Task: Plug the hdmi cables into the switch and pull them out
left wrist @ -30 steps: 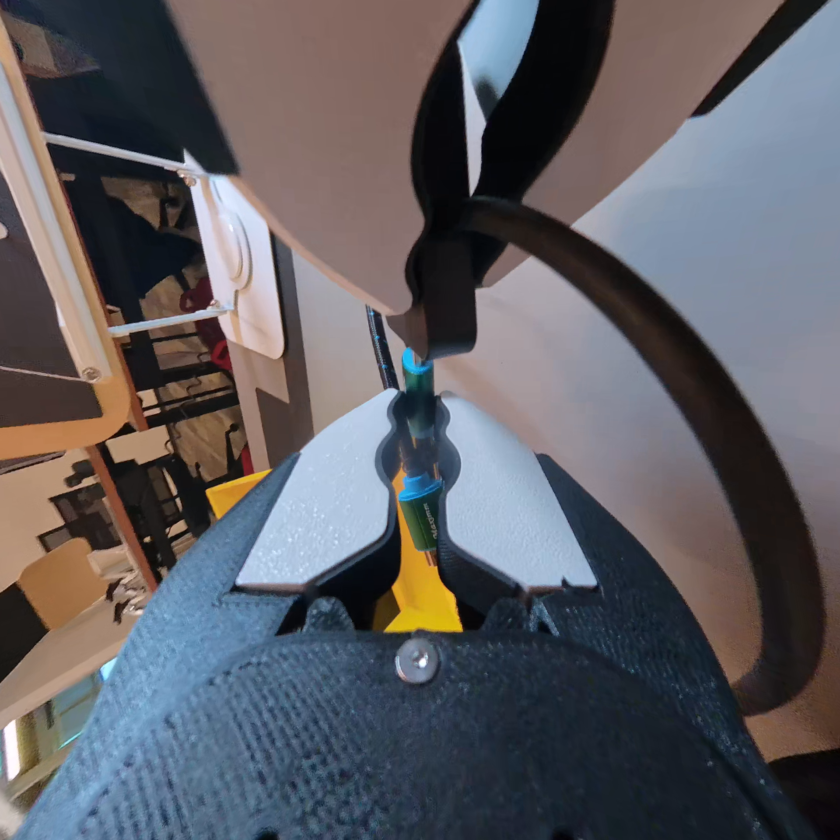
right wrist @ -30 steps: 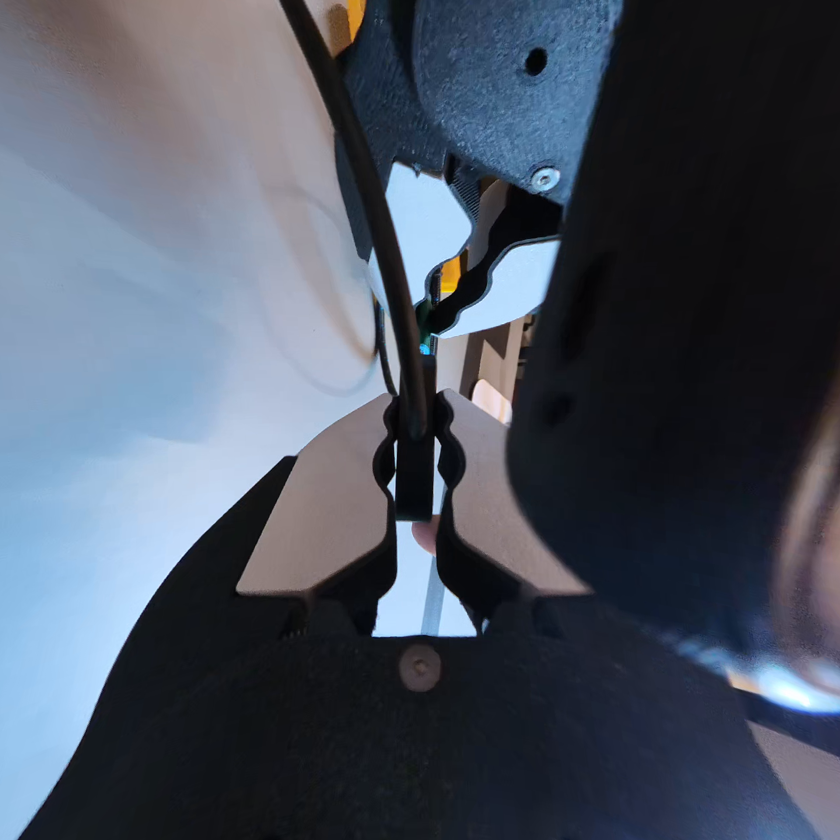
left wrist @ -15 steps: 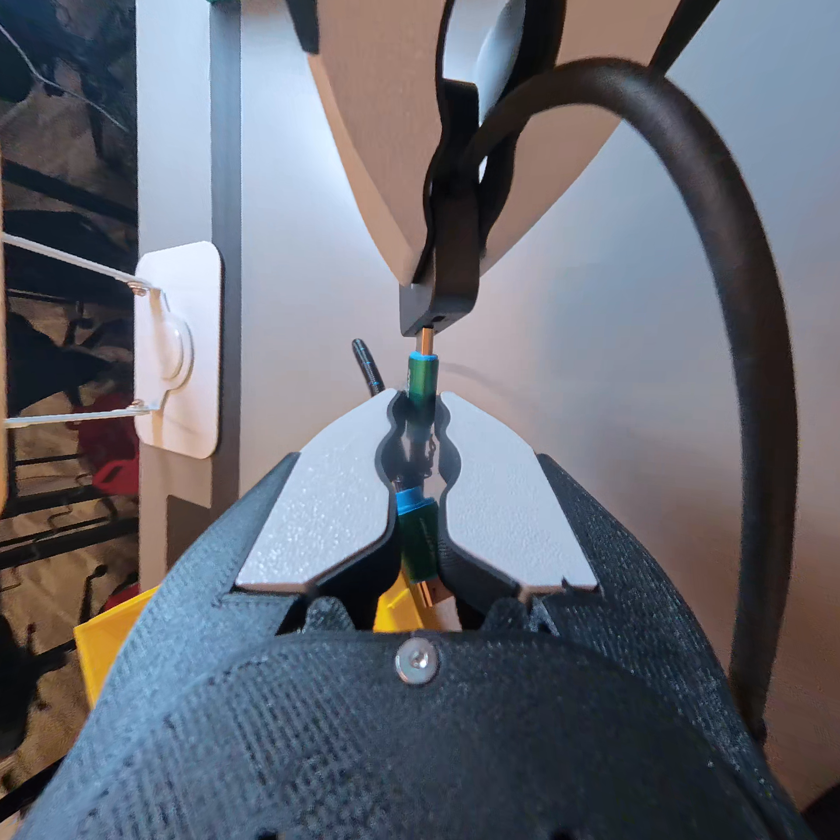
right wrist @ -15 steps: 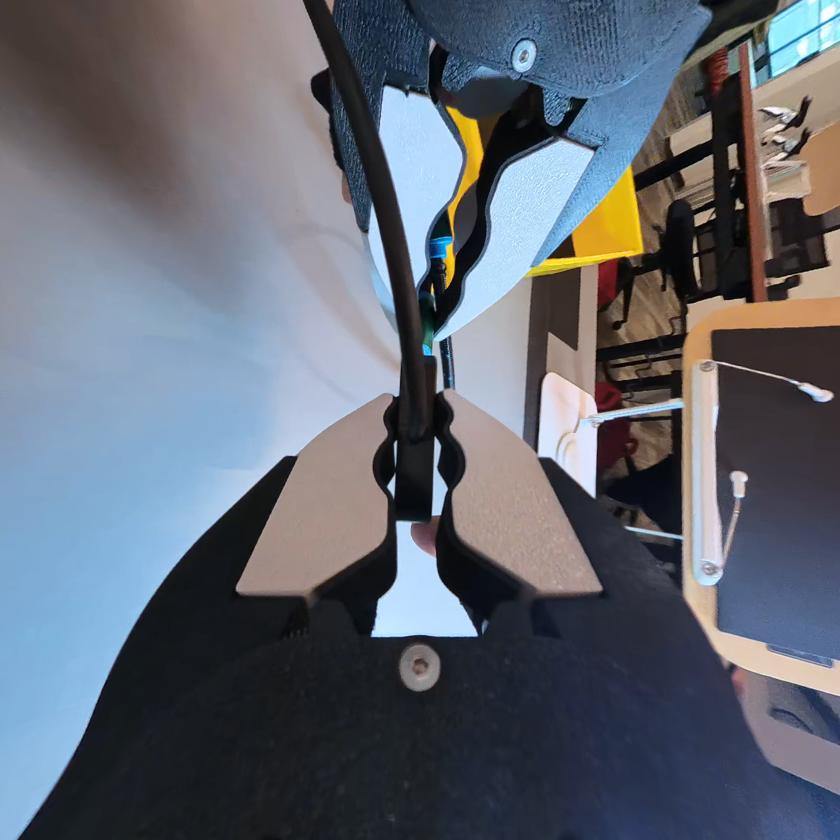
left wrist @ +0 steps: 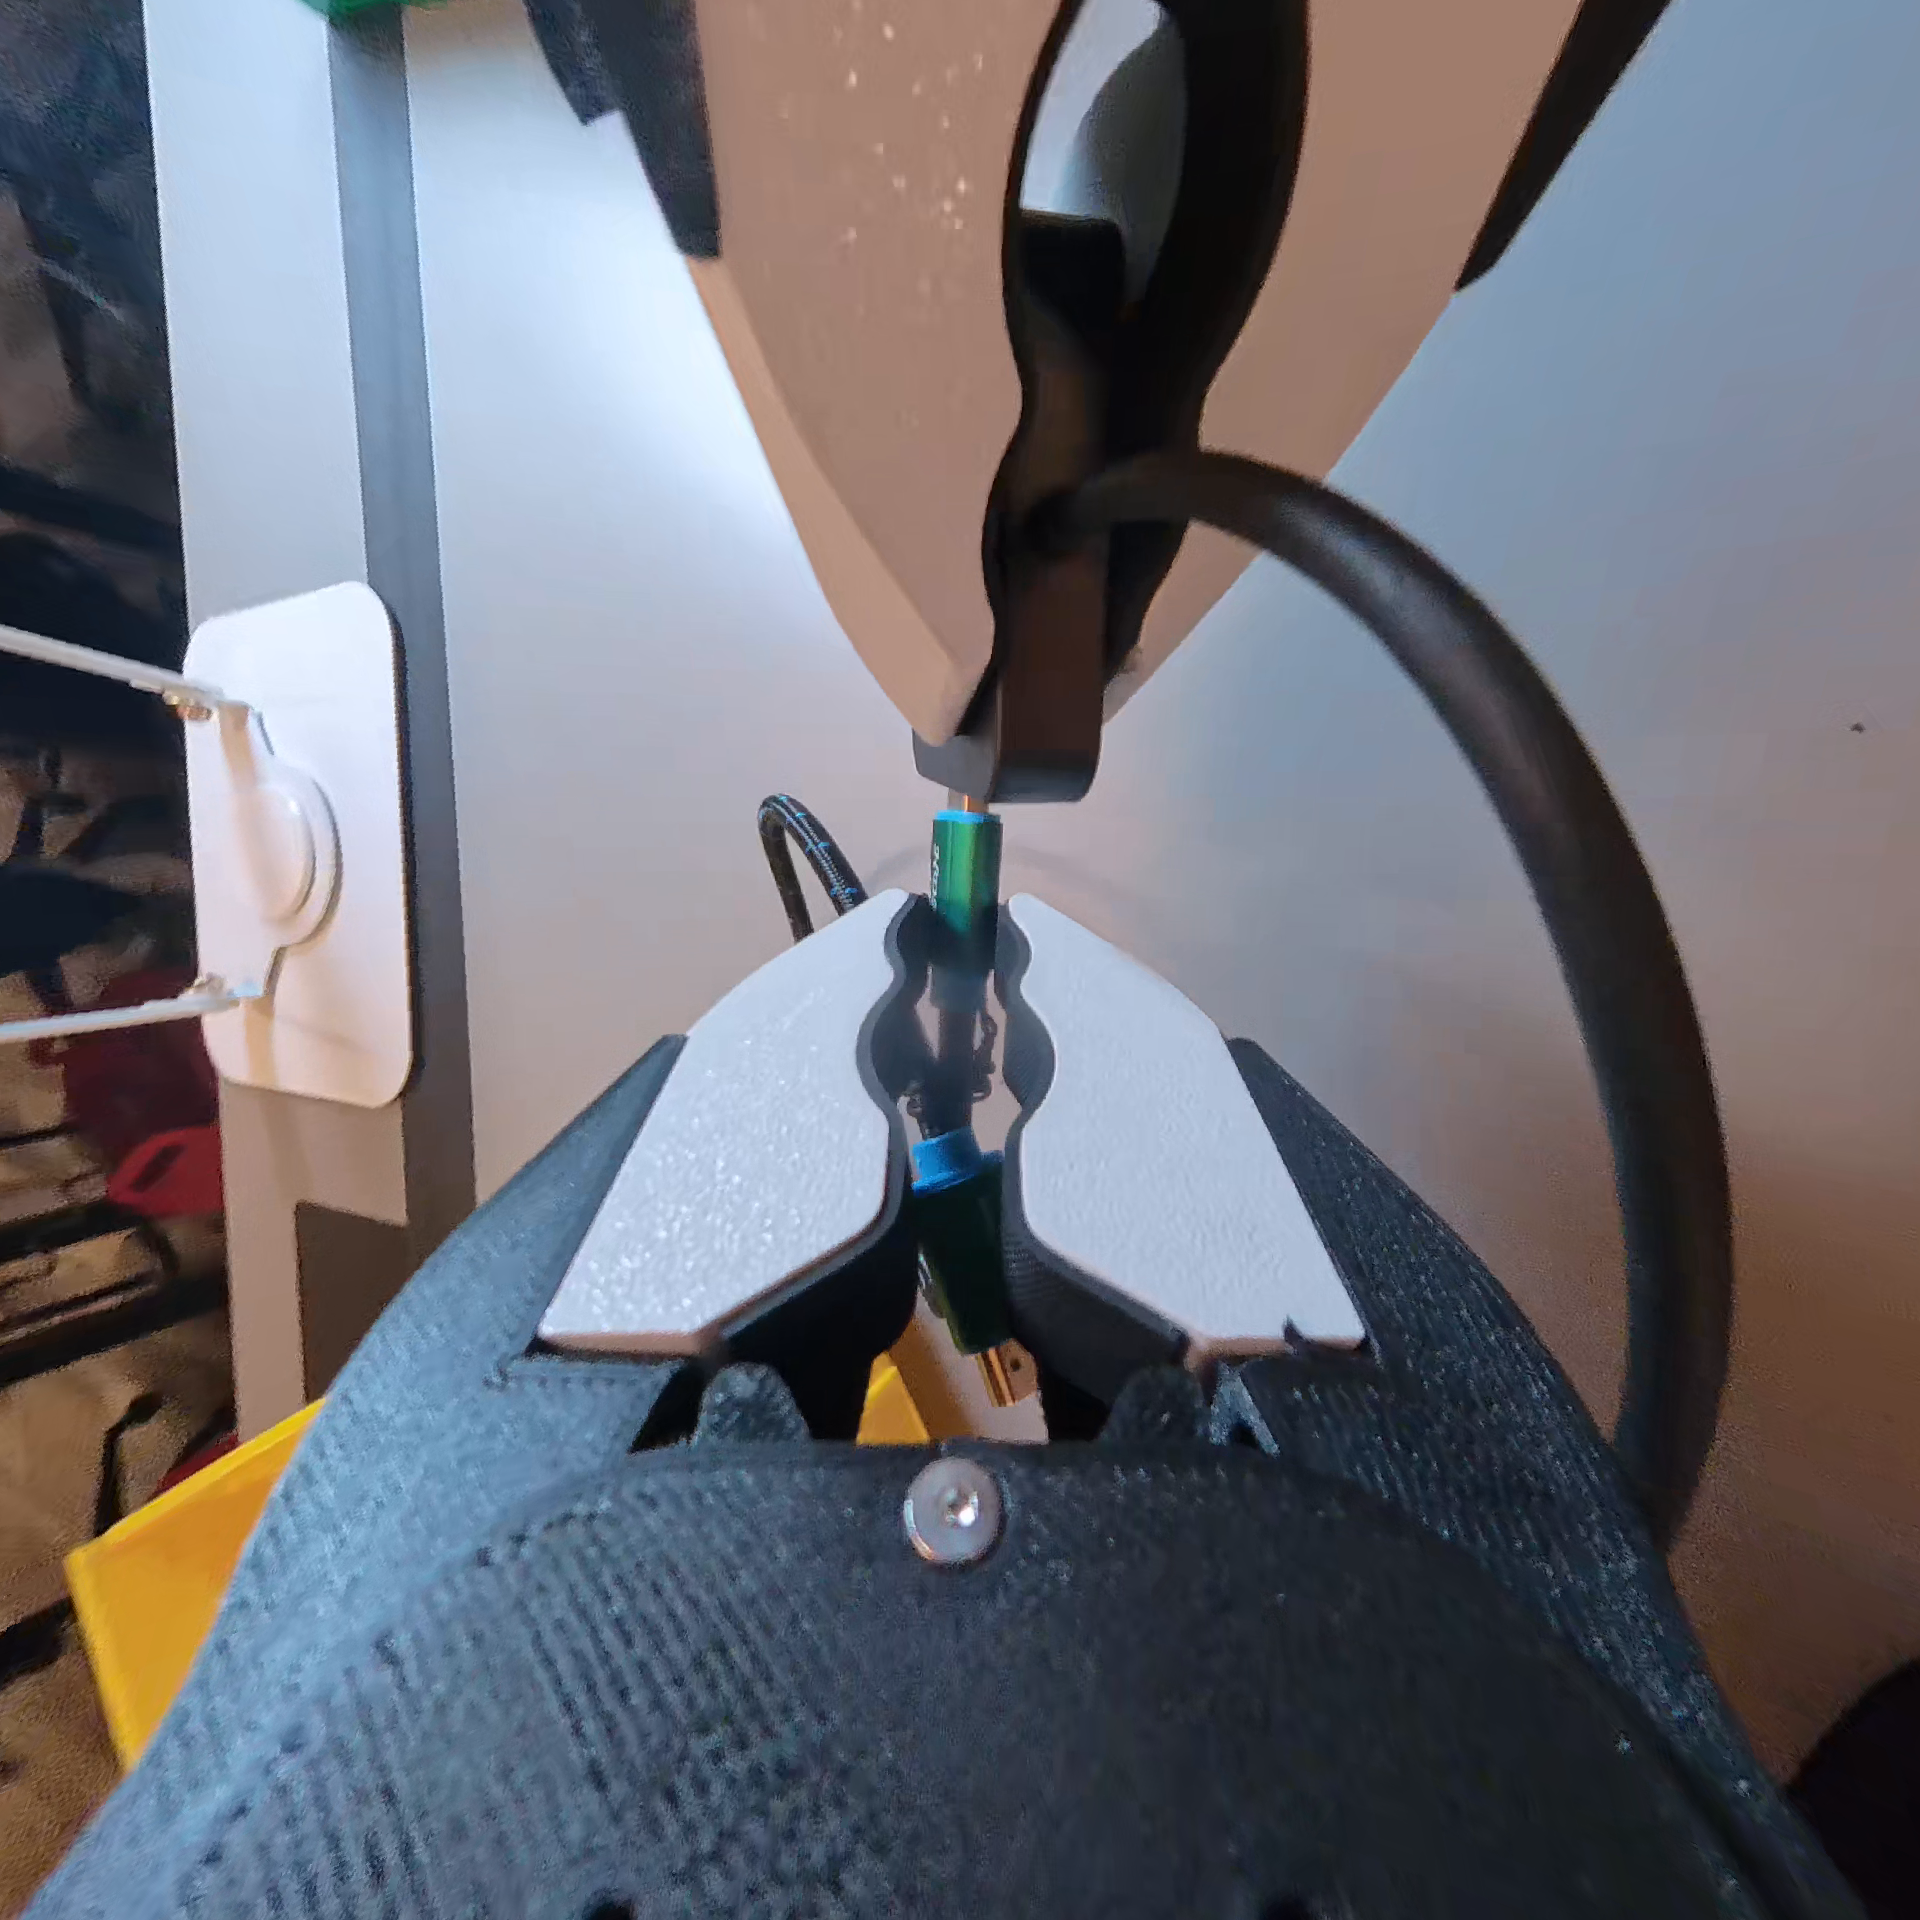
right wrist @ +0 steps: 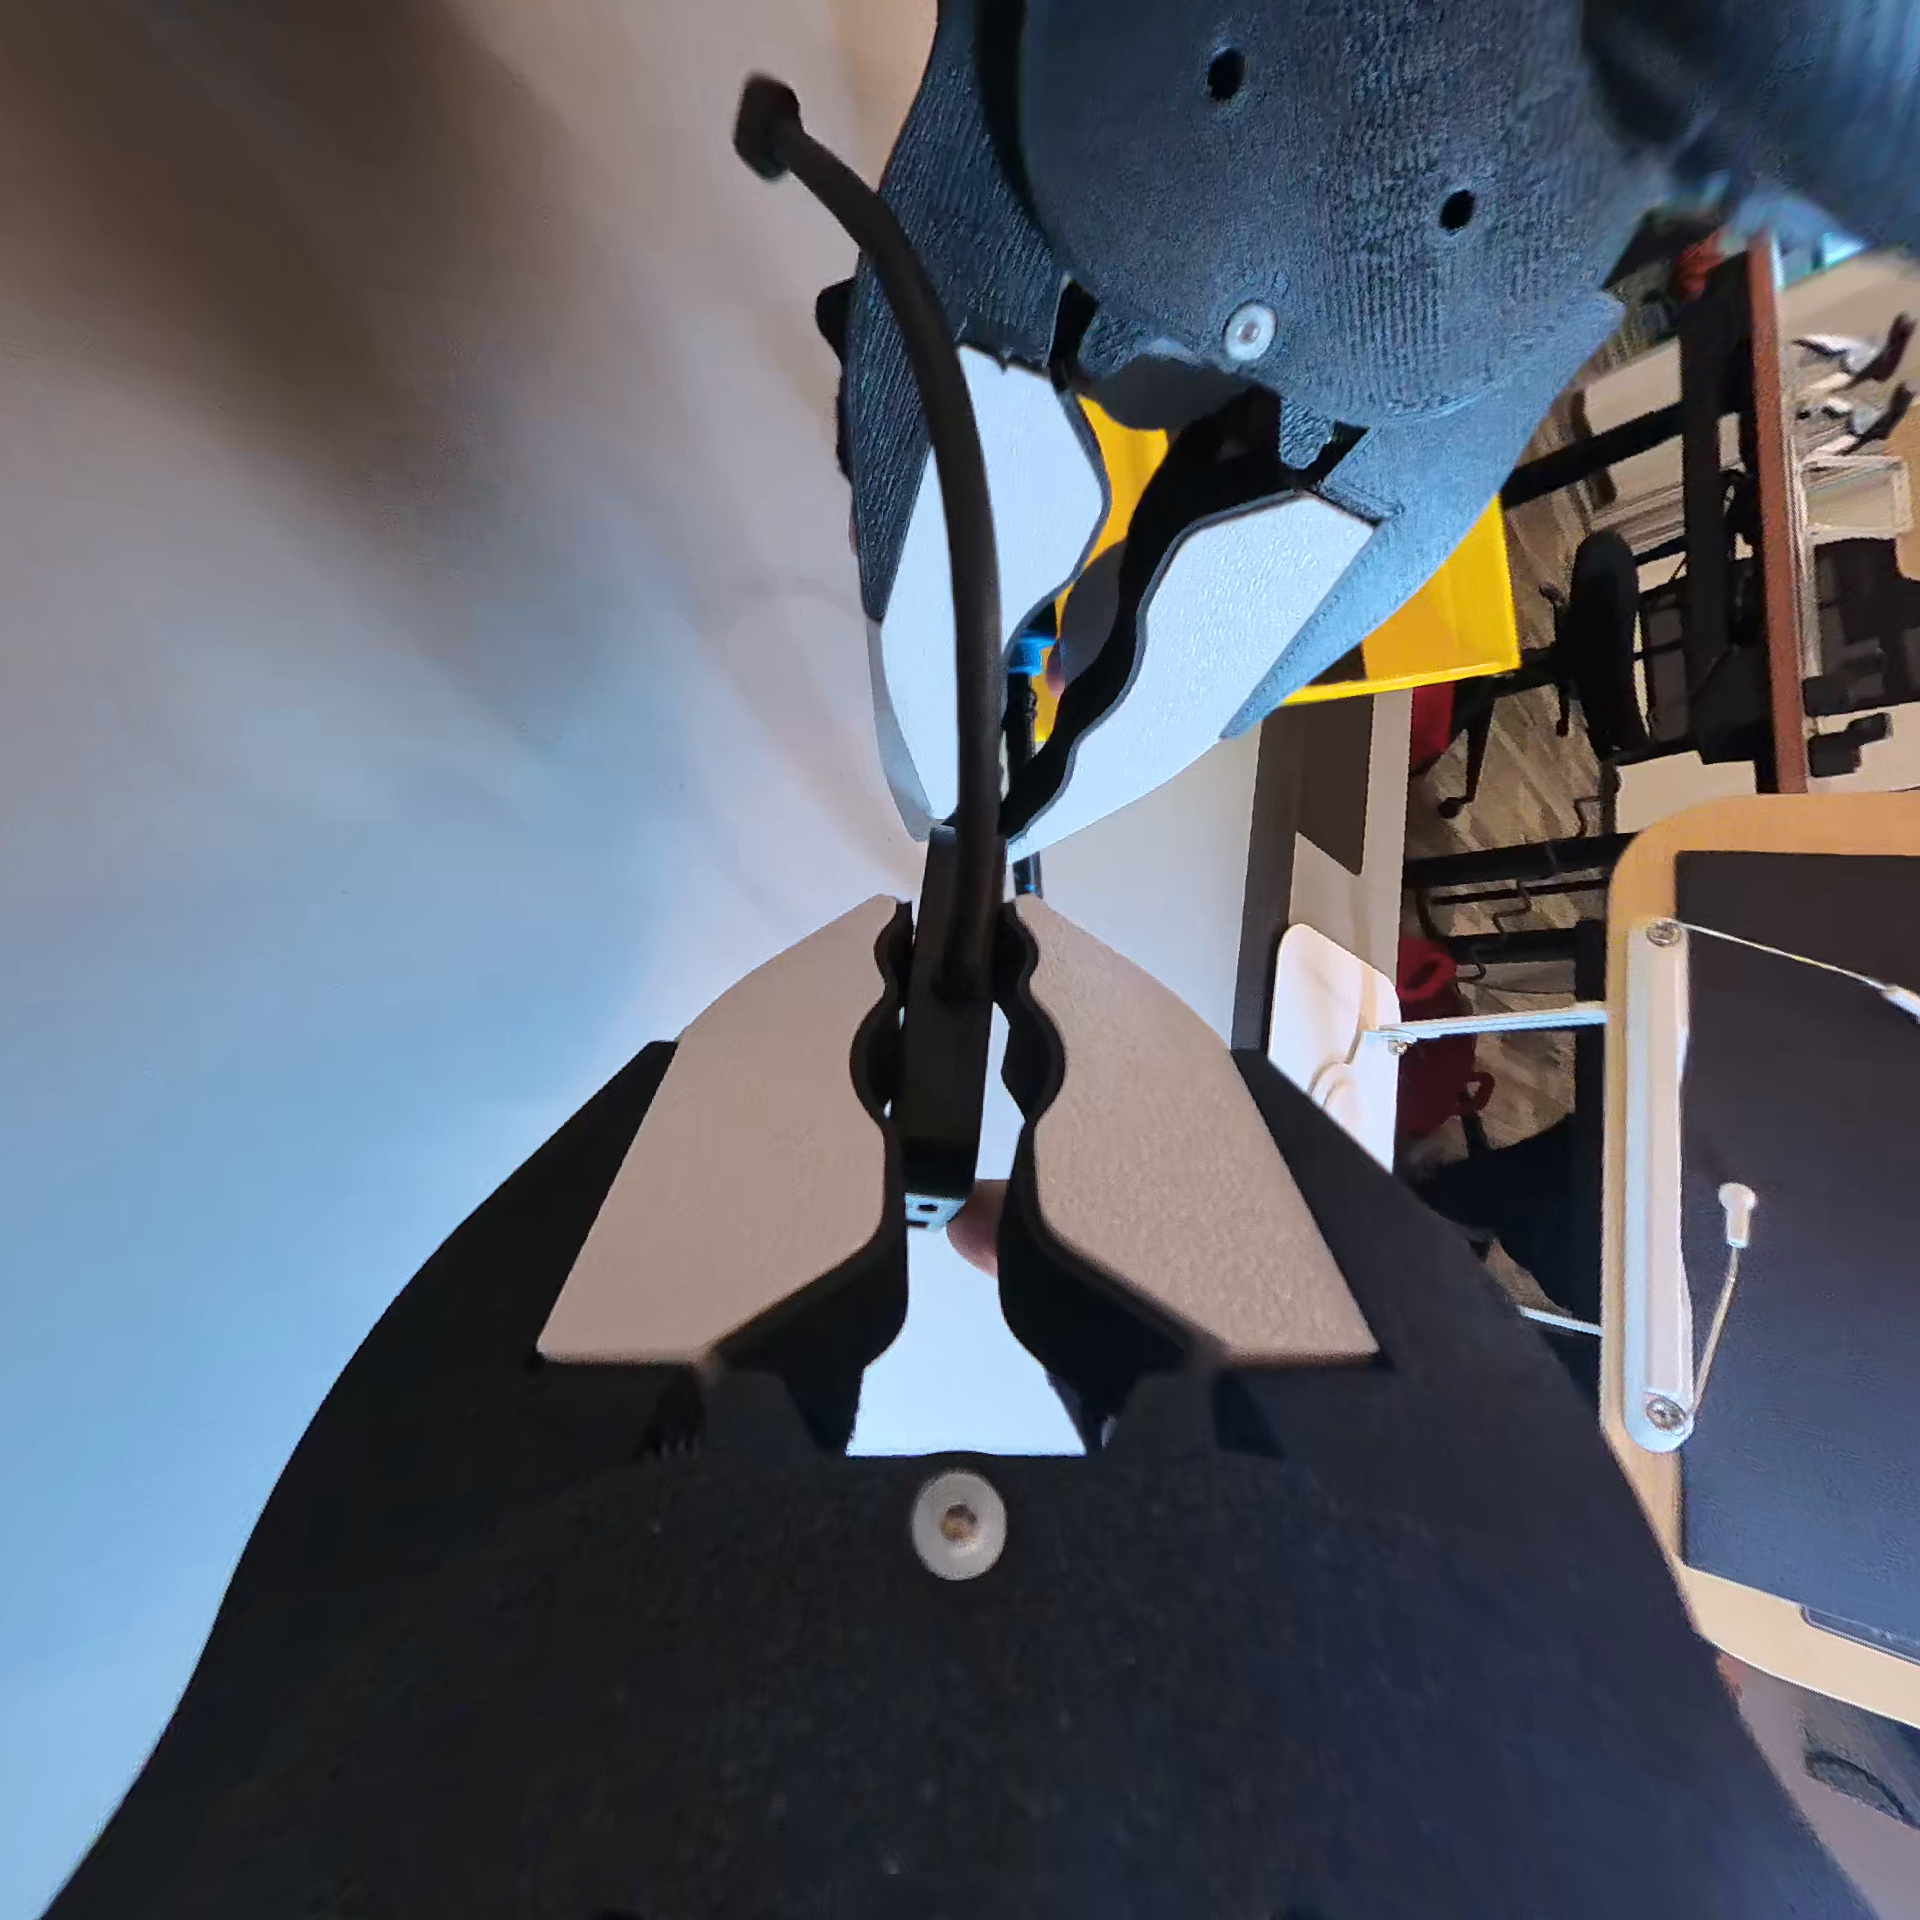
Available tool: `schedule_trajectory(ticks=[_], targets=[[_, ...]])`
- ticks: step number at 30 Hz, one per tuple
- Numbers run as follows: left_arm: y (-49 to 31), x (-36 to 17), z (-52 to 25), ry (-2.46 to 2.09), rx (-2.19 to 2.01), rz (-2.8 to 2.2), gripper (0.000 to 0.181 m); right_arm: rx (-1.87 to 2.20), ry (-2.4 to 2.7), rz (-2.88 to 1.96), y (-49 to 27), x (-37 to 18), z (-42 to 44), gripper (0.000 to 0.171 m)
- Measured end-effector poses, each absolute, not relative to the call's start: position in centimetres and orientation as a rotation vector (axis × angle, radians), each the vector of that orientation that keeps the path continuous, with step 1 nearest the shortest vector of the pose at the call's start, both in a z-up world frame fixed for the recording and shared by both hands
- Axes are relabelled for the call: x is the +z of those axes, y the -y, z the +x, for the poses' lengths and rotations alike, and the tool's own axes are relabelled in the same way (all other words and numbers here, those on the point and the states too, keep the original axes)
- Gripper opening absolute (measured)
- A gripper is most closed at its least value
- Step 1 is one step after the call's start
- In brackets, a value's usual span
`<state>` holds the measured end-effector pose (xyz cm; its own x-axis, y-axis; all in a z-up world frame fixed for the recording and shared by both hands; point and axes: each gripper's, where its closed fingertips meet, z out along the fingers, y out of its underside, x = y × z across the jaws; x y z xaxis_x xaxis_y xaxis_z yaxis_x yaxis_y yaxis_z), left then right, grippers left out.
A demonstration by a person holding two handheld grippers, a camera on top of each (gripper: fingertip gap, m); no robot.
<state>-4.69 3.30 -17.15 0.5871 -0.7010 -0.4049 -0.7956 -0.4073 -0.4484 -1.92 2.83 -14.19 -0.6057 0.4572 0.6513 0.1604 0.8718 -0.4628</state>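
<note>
My left gripper [left wrist: 961, 909] is shut on a green HDMI plug [left wrist: 964, 868] with a blue ring. The plug's gold tip touches the end of a black switch block [left wrist: 1049, 644], which the right gripper [left wrist: 1039, 727] holds just above it. A second green plug [left wrist: 961, 1278] with a gold tip hangs between my left fingers, nearer the camera. In the right wrist view my right gripper [right wrist: 956, 909] is shut on the switch block [right wrist: 940, 1081]. The switch's thick black cable [right wrist: 961, 520] runs up past the left gripper [right wrist: 977, 831].
Both grippers are over a white table [left wrist: 1558, 312]. The thick black cable loops out to the right [left wrist: 1621, 935]. A braided cable [left wrist: 800, 862] arches left of the plug. A yellow bin [left wrist: 156, 1621], a white mount plate [left wrist: 301, 842] and a wooden board [right wrist: 1642, 1143] lie by the table edge. My hands' fingertips stand some 4 centimetres from each other. It is some 35 centimetres from my left tips to the white mount plate [left wrist: 301, 842].
Both views have turned over the last second. Half a second ago a length of gold tip showed between plug and switch; now the two are closer, with little gold showing.
</note>
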Motion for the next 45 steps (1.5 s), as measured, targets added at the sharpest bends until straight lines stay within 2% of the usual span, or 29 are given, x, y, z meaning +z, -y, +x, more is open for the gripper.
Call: schedule_trajectory(ticks=[6,11,14,31,38,45], targets=[[-3.0,-14.5,-3.3,-1.056,-0.090,-2.108,0.013,0.661,2.091,-0.473,-2.7,-11.0,-1.5,0.016],[-2.7,-13.6,-3.1,-1.035,-0.118,-2.092,0.012,0.477,2.114,-0.585,-4.8,-11.8,-1.6,0.029],[-2.5,-13.7,-3.1,-1.063,-0.083,-2.097,0.013,0.553,2.188,-0.587,-3.9,-12.7,-1.1,0.014],[-1.1,-14.2,-1.0,-1.188,-0.228,-2.045,0.012,0.738,2.289,-0.553,-2.1,-13.7,-0.1,0.013],[-1.1,-13.3,-0.4,-1.177,-0.248,-1.991,0.012,0.871,2.226,-0.554,-1.0,-12.1,-0.3,0.014],[-0.6,-9.6,-0.8,-1.101,-0.282,-1.839,0.013,0.938,2.058,-0.504,-0.5,-8.6,-0.6,0.015]])
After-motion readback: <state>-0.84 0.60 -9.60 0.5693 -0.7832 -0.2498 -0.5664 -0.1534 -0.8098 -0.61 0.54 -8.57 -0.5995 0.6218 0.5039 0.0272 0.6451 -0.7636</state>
